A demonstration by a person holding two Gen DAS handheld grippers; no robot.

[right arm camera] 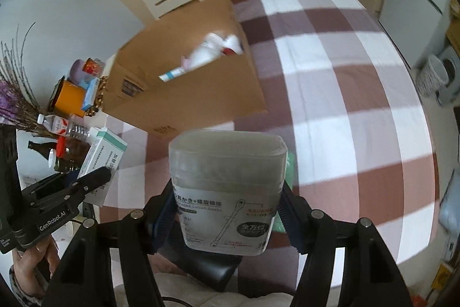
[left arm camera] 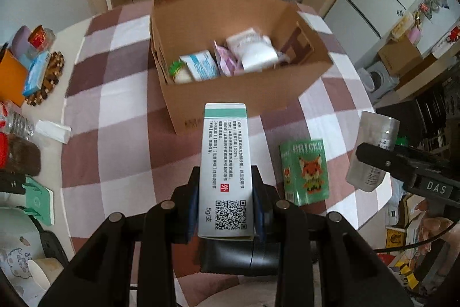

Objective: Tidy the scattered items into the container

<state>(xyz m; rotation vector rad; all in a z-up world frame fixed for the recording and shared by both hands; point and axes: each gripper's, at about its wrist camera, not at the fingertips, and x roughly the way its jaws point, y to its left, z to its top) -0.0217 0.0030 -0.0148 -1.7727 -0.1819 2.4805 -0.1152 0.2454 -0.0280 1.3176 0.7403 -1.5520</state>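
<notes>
The cardboard box sits open at the upper centre of the left wrist view on a checked tablecloth. About five items lie inside it: a green-and-white packet, a blue-and-white carton, a pink pouch, a white packet and a white roll, though blur makes the count unsure.

Below the box, at lower centre, the left gripper is clenched narrowly on one white ointment carton with a green band at its far end, its blue pads pressing both long sides.

To the right of it one green bricks box lies on the cloth.

In the right wrist view the right gripper, jaws about half spread, grasps one translucent cotton swab tub at lower centre, pads against its two sides; the same tub shows at the right edge of the left view.
</notes>
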